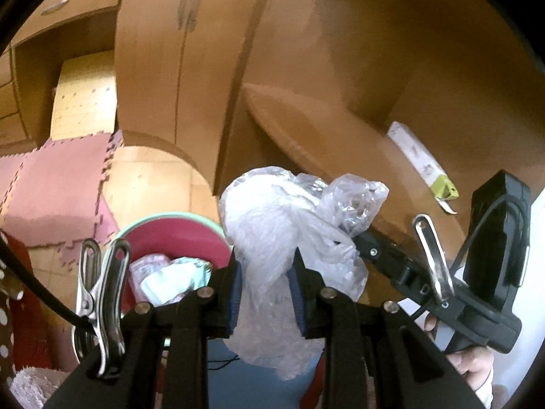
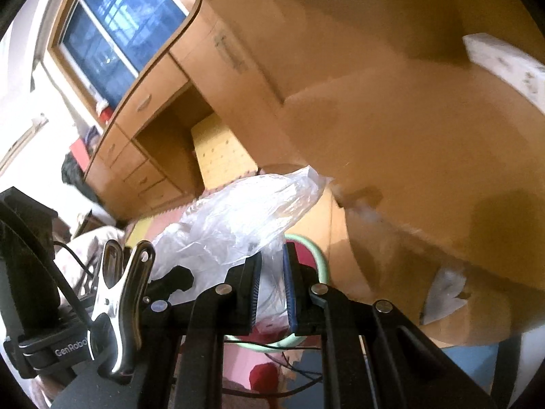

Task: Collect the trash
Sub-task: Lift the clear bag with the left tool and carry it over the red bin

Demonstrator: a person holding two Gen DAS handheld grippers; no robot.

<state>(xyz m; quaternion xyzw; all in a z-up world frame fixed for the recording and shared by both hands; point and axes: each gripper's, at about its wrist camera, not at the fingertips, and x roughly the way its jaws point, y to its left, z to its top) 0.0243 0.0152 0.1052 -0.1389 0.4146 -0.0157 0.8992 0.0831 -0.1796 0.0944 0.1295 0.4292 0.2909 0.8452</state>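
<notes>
- The wooden bench (image 1: 340, 109) spreads behind everything; the crumpled clear plastic bag (image 1: 272, 225) hangs in front of its edge, carried by both tools above and beside the bin.
- The left tool (image 1: 265, 293) is clamped on the bag's lower bulk, and the right tool (image 2: 272, 283) pinches another fold of it.
- The person would do well to bring both tools over the bin mouth together, then let go.
- The pink bin (image 1: 177, 238) with its green rim already holds crumpled paper and wrappers.
</notes>
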